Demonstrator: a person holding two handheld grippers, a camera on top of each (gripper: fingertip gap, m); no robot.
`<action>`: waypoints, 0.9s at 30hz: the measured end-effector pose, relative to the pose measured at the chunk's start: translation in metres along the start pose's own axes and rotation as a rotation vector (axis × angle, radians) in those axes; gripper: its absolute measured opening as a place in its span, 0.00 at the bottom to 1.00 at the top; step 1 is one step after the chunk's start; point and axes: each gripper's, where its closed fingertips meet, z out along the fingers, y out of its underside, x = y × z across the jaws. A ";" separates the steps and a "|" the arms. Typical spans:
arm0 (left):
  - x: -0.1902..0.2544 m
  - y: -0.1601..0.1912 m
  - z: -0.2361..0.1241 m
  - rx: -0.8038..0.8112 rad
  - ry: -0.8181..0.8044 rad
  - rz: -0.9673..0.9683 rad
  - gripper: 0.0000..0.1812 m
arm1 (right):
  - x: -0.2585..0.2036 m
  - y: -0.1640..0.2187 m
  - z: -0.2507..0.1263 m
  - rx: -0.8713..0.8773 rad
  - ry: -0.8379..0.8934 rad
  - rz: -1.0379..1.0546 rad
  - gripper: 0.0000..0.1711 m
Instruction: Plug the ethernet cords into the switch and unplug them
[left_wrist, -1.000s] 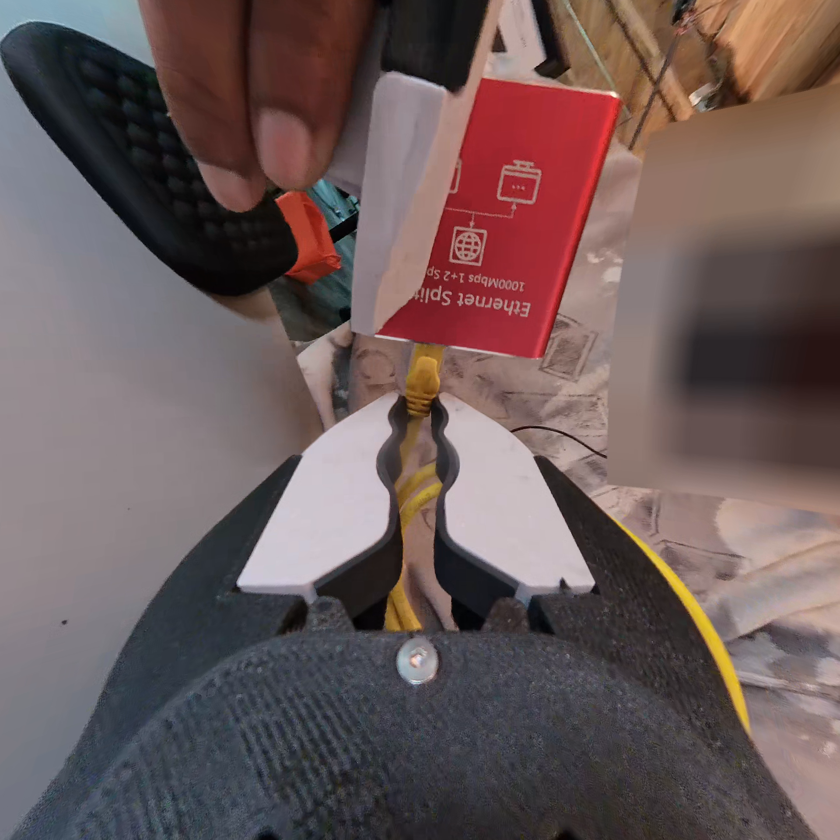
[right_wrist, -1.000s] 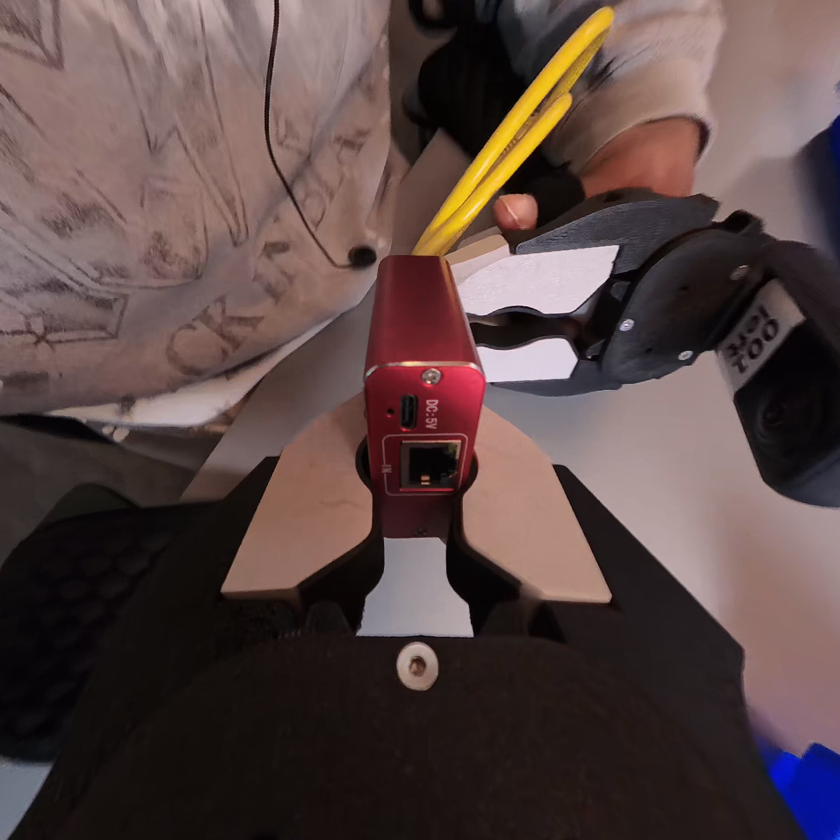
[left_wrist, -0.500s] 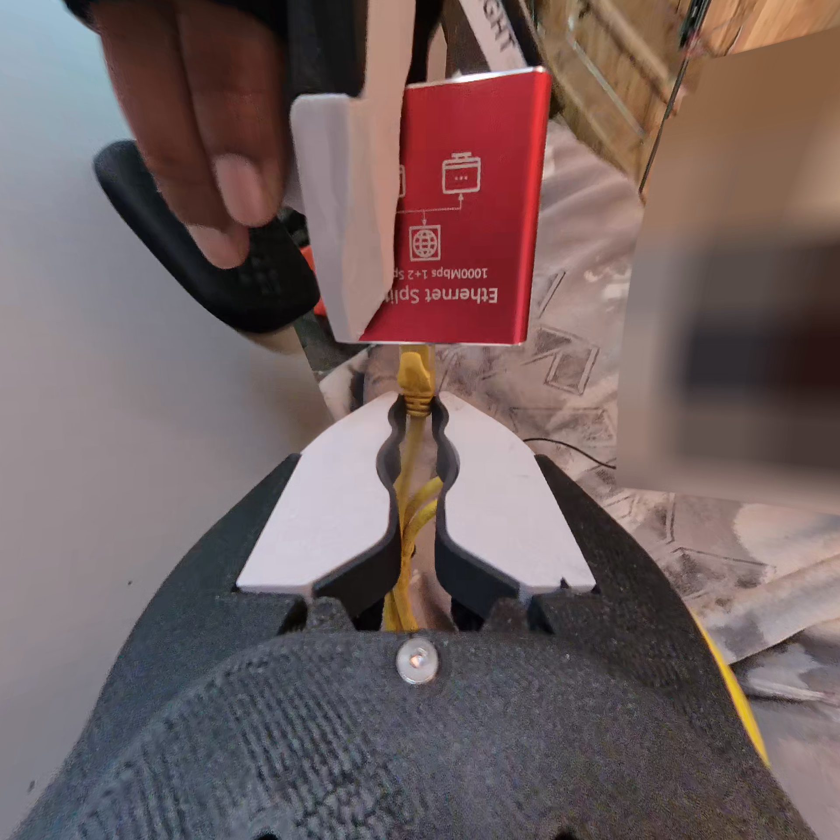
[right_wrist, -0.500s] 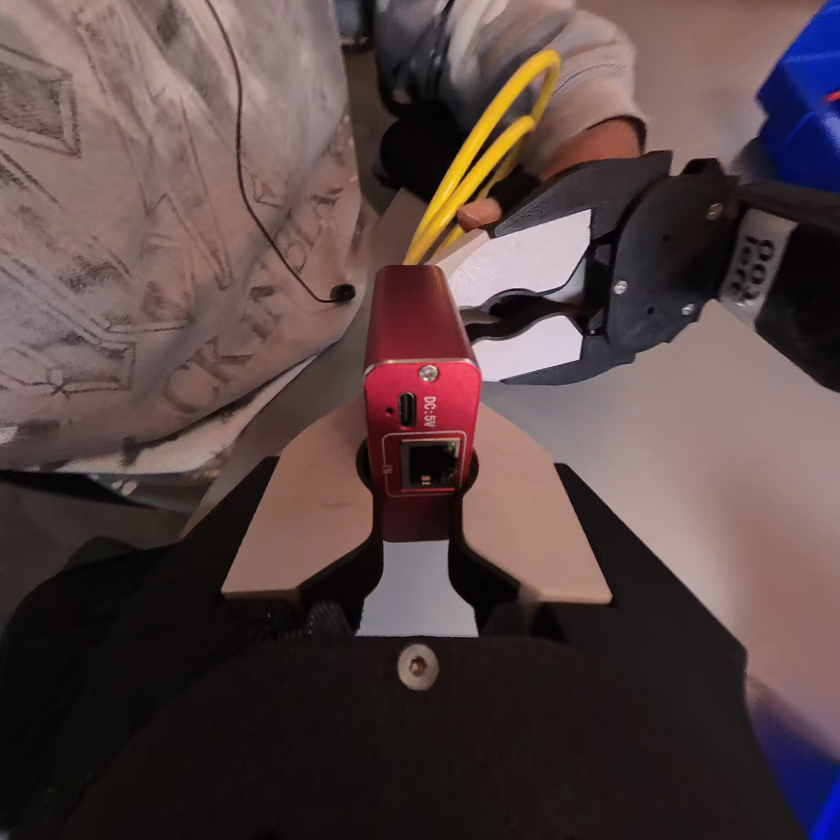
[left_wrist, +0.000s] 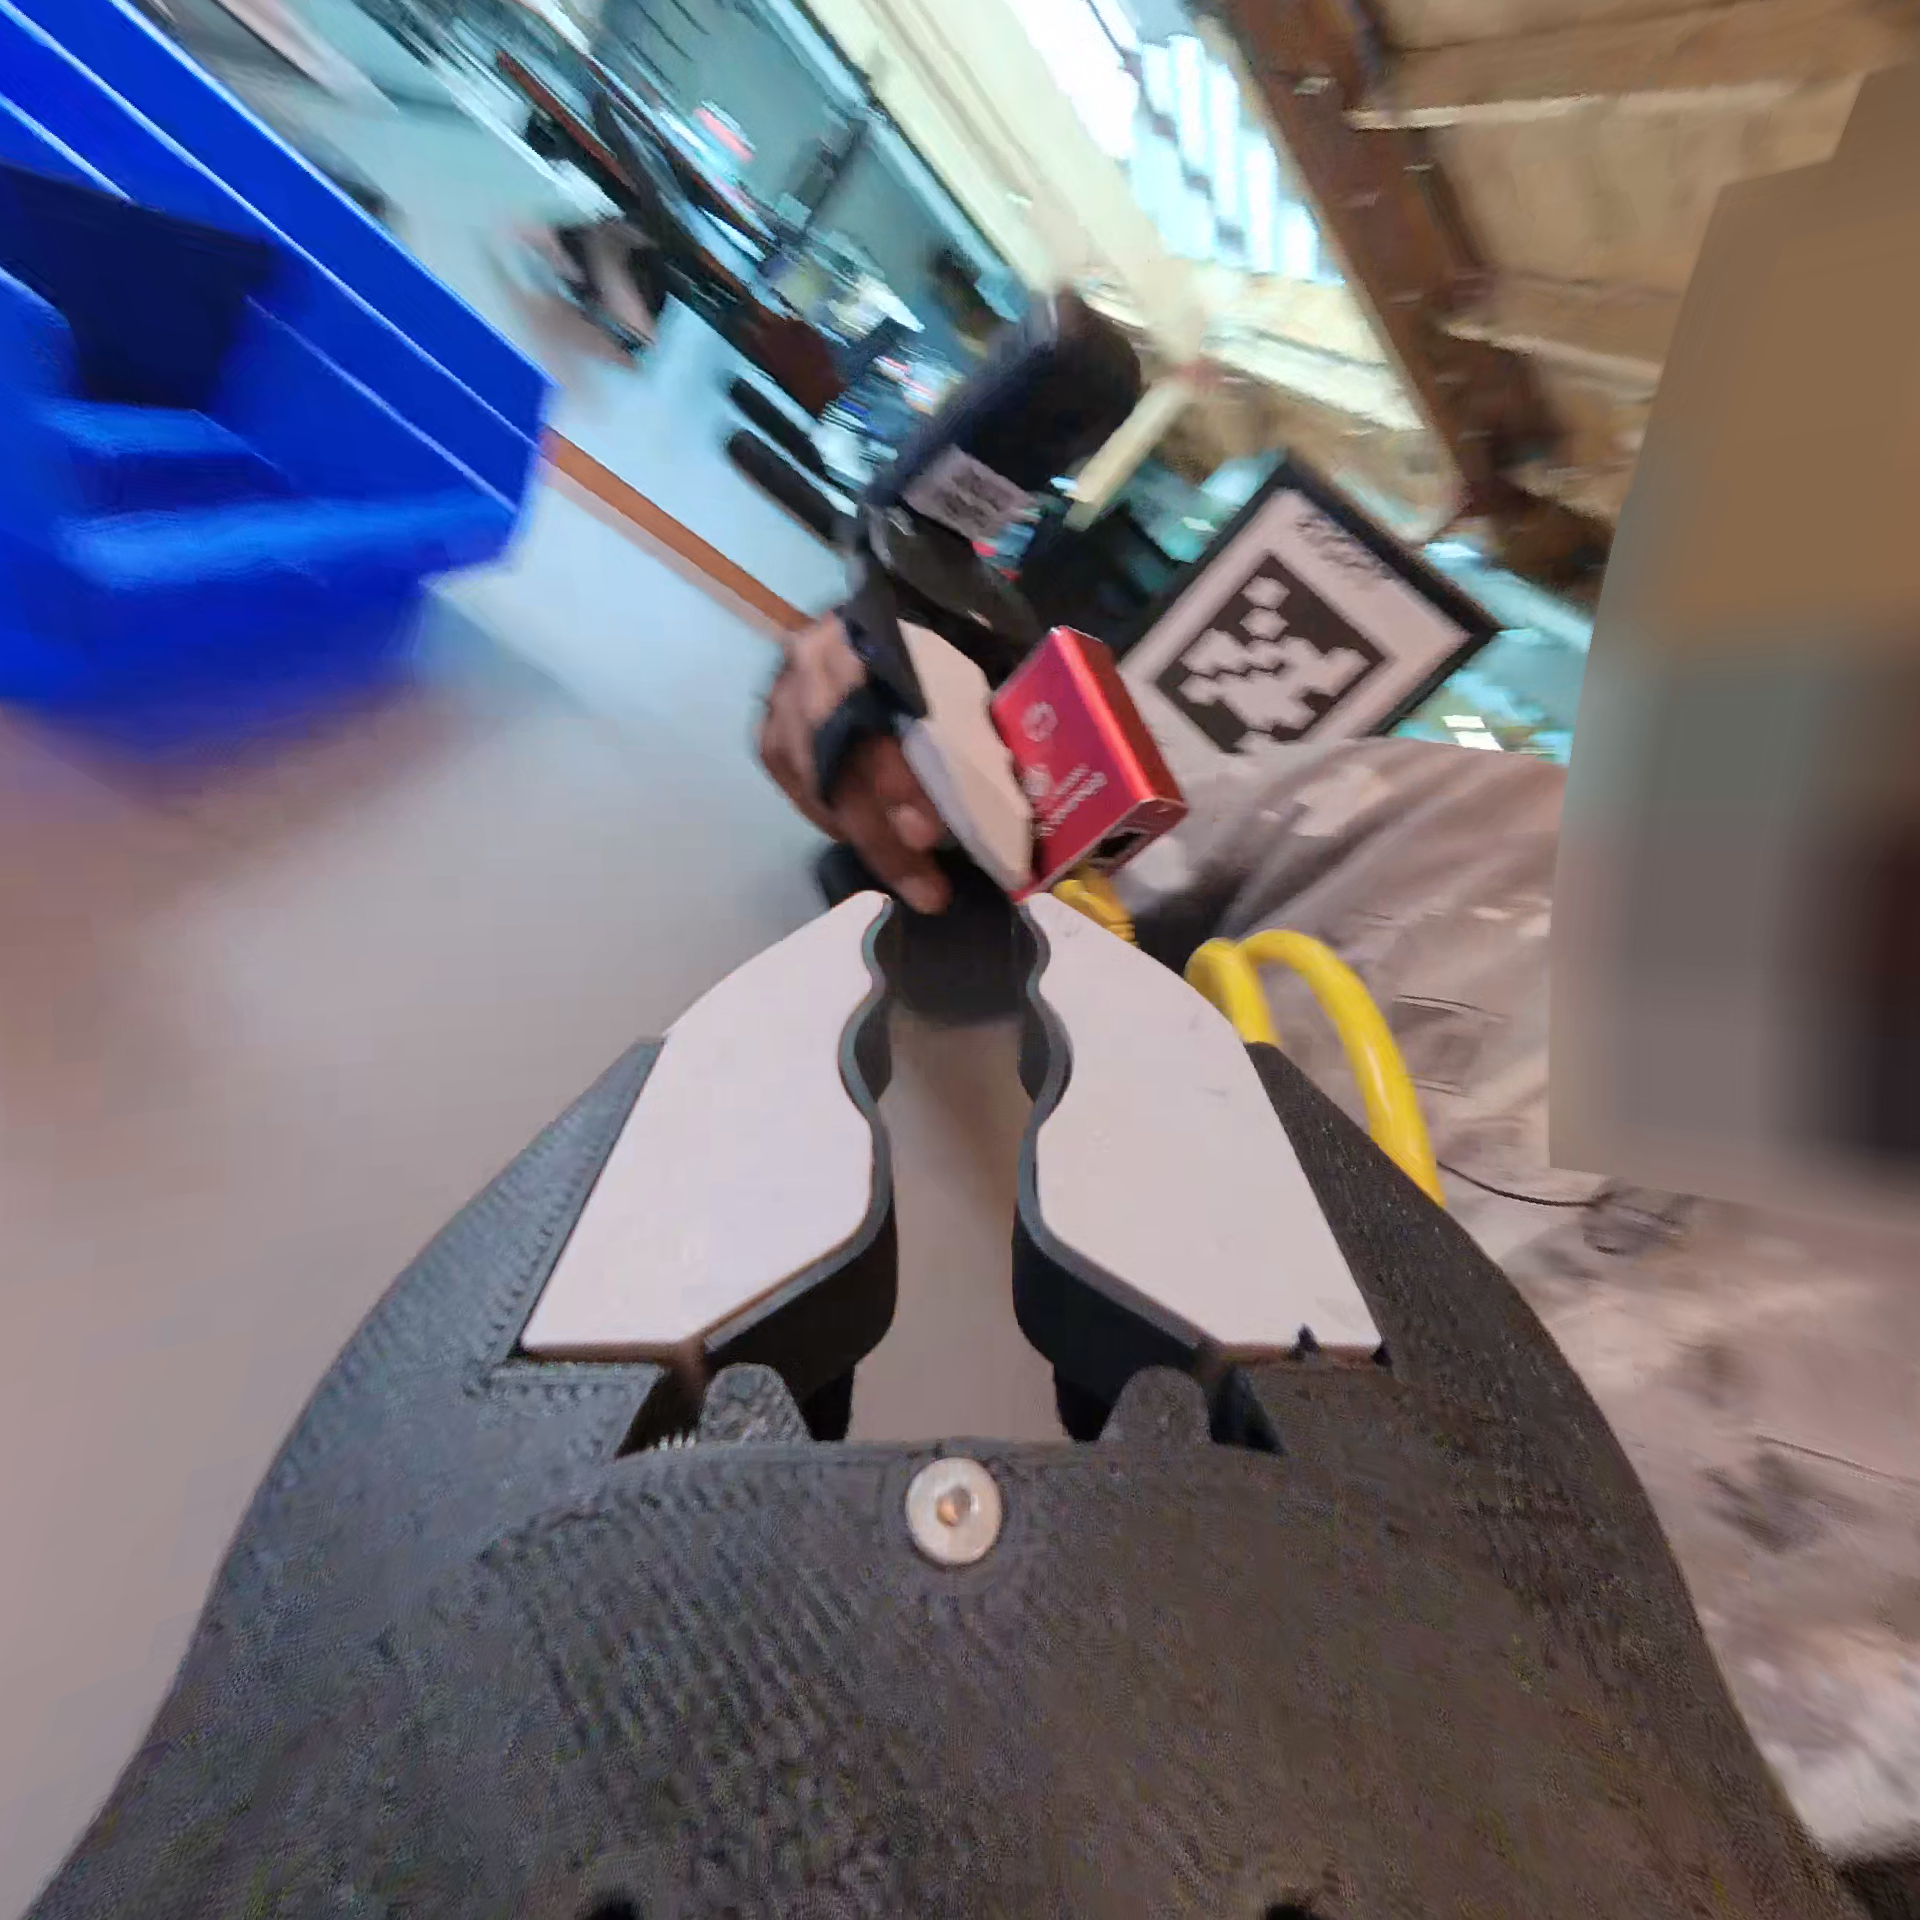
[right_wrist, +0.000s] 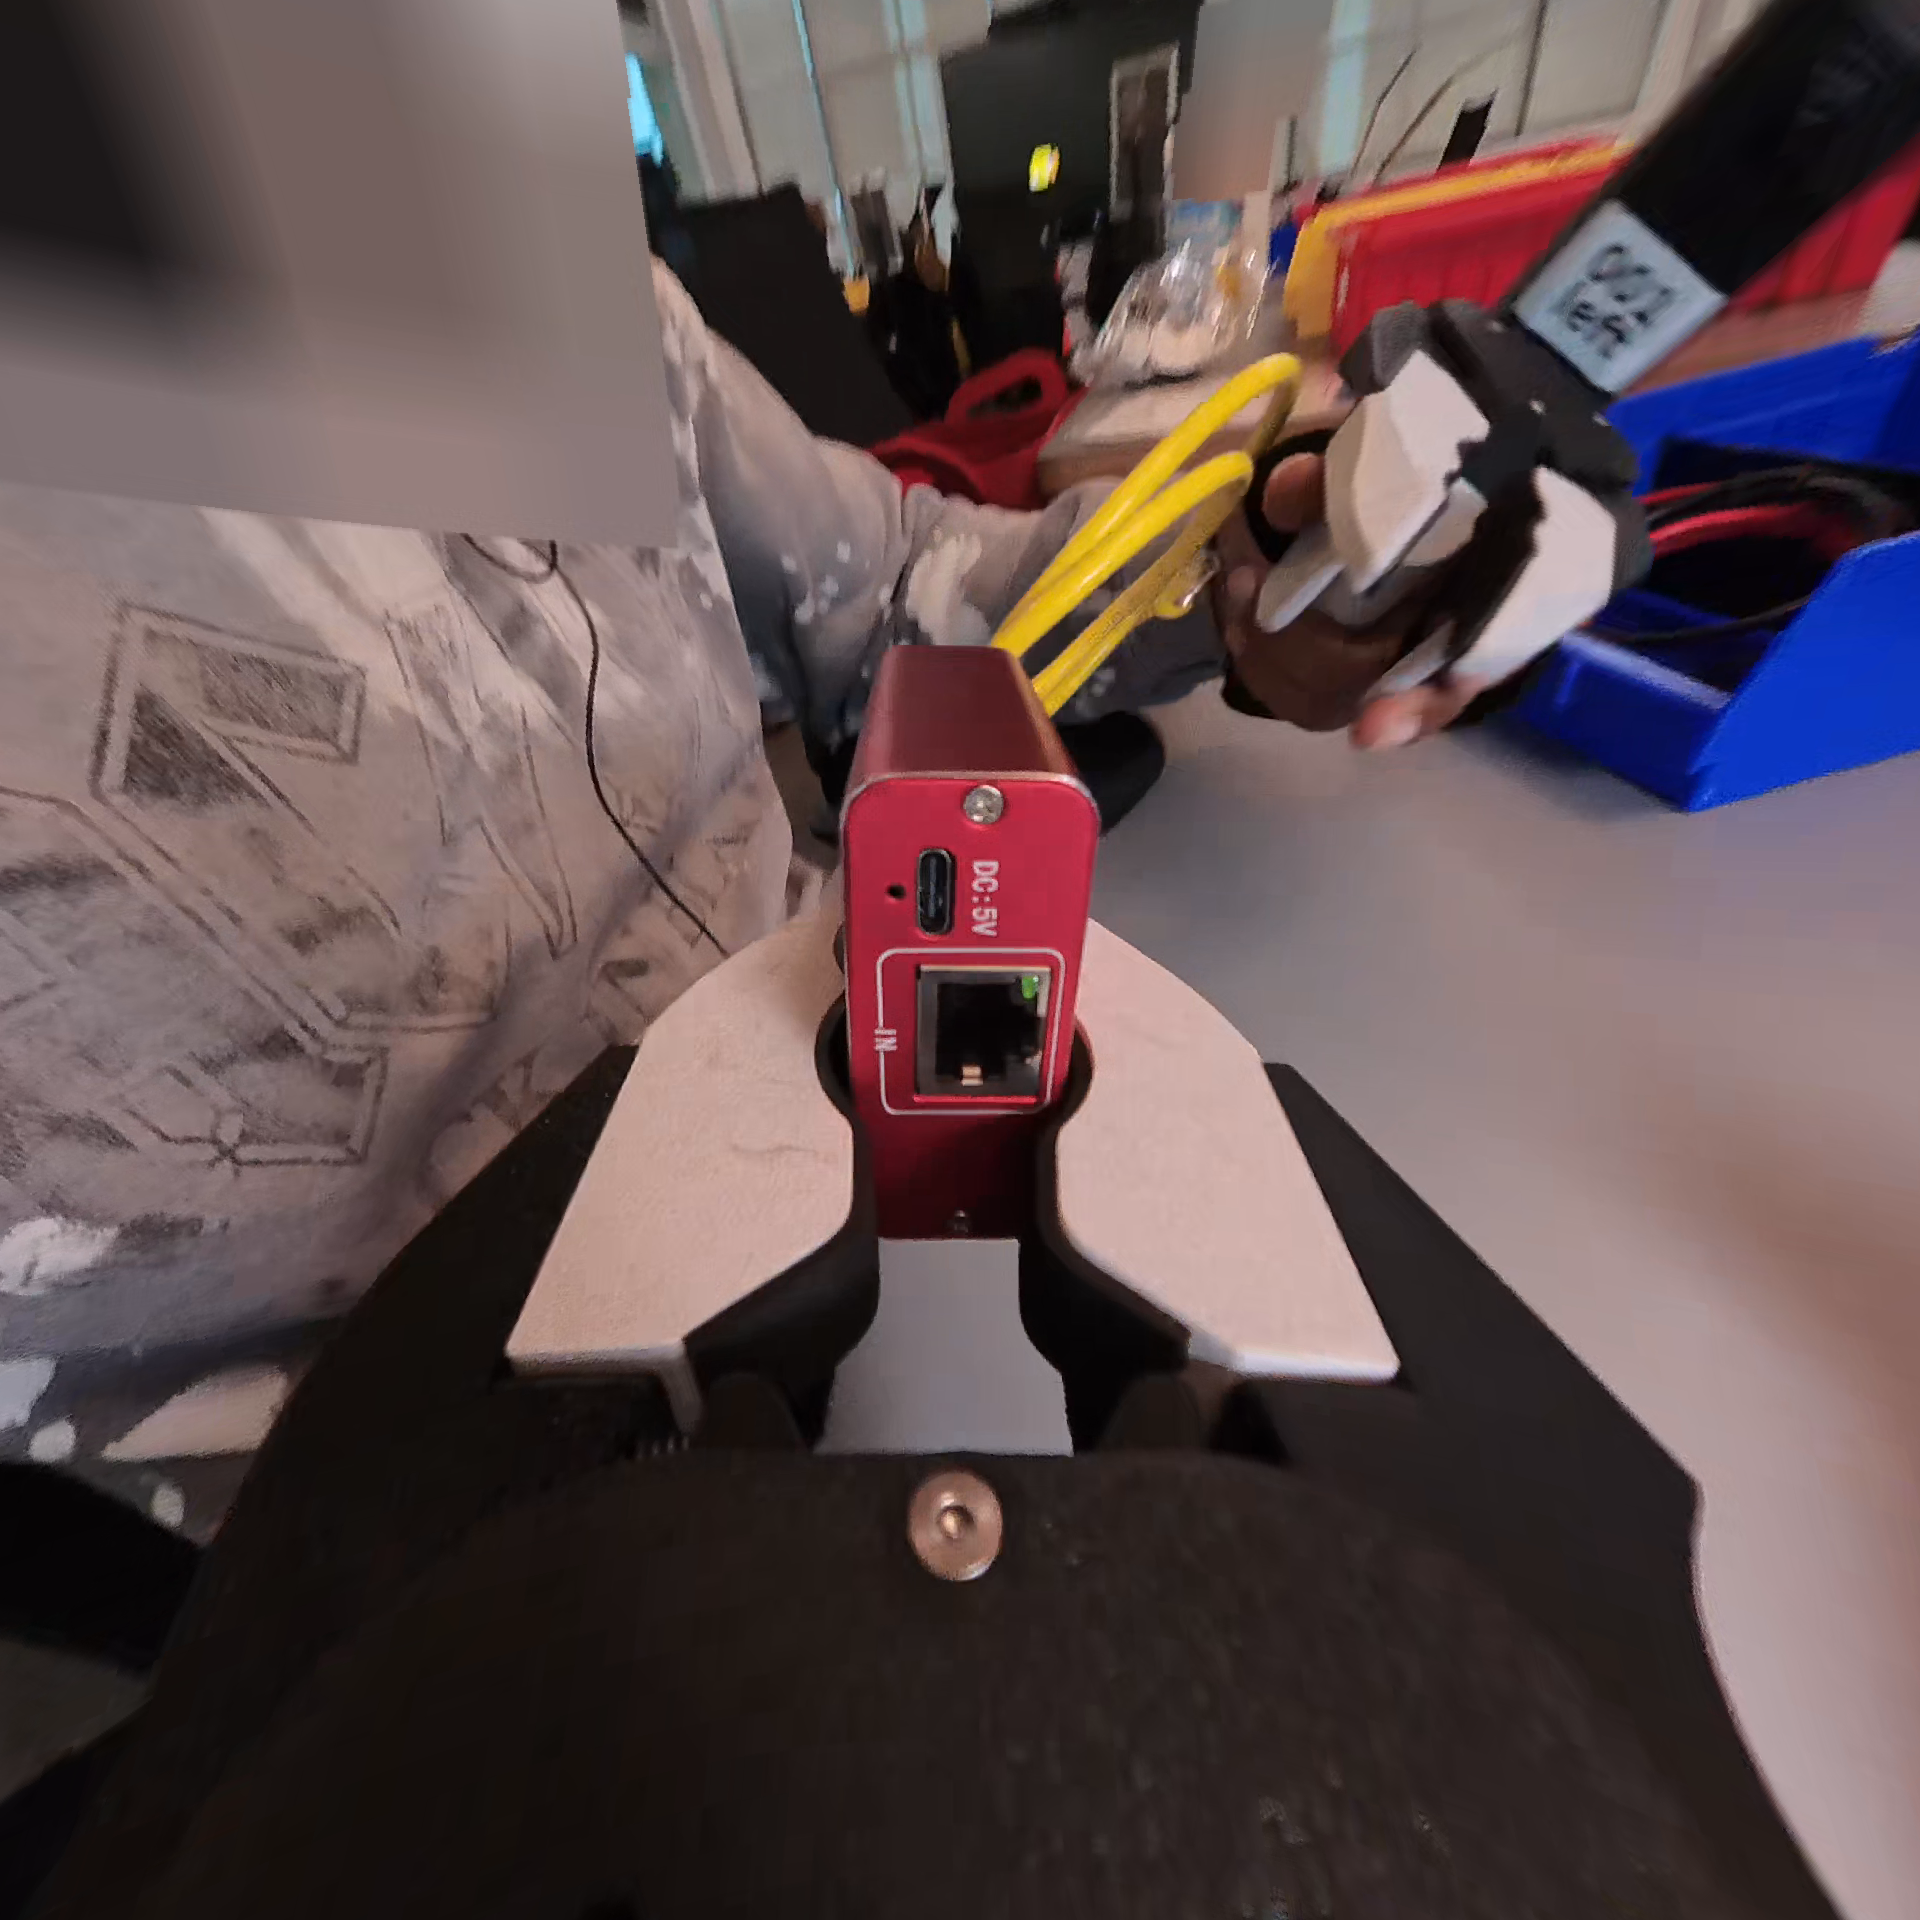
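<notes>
My right gripper (right_wrist: 961, 997) is shut on the red switch (right_wrist: 966, 935) and holds it upright above the table, with its empty single port facing the camera. The yellow ethernet cord (right_wrist: 1132, 551) runs in loops from the switch's far end toward my left gripper (right_wrist: 1455, 509). In the left wrist view my left gripper (left_wrist: 958, 925) is open and empty, a short way back from the switch (left_wrist: 1081, 748). The cord's yellow plug (left_wrist: 1091, 894) sits at the switch's lower end, and its loop (left_wrist: 1340, 1029) hangs to the right of my jaws.
A blue bin (left_wrist: 208, 468) stands on the grey table (left_wrist: 260, 1039); it also shows at right in the right wrist view (right_wrist: 1766, 675). Red bins (right_wrist: 1455, 229) stand behind. The person's patterned shirt (right_wrist: 260, 883) fills the left. A black-and-white marker board (left_wrist: 1309, 644) stands behind the switch.
My left gripper has opened, let go of the yellow cord and drawn back from the switch. My right gripper still holds the switch, now swung to face the room.
</notes>
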 end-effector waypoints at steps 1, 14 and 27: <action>-0.005 -0.011 -0.015 0.020 -0.101 0.077 0.11 | 0.001 -0.006 -0.003 0.044 0.012 0.005 0.16; -0.061 -0.086 -0.260 -0.061 -1.274 0.548 0.20 | 0.006 -0.065 -0.050 0.403 0.176 -0.037 0.16; -0.153 -0.028 -0.323 -0.850 -1.514 0.561 0.19 | 0.035 -0.035 -0.053 0.415 0.233 0.060 0.17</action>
